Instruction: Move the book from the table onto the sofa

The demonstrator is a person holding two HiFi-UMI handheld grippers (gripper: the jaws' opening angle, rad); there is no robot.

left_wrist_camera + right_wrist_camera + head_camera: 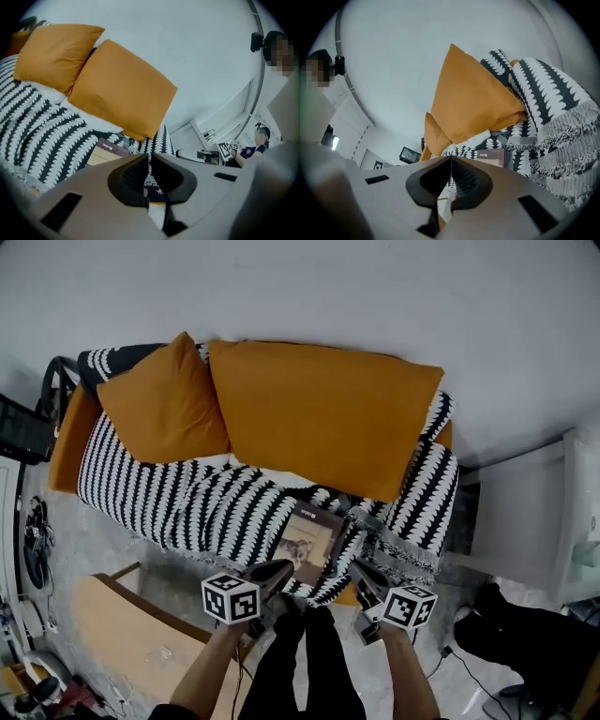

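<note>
Head view: book (309,540) flat on sofa (67,444) seat, on striped throw (187,498), close to front edge, just below large orange cushion (319,418). Seat left of book bare up to small cushion (164,399). Left gripper (279,570) and right gripper (361,570) hover off front edge, flanking book's near corners, no contact. Both grippers closed, nothing between. Wooden tabletop (131,638) lower left, strip of floor (103,554) between it and sofa.
</note>
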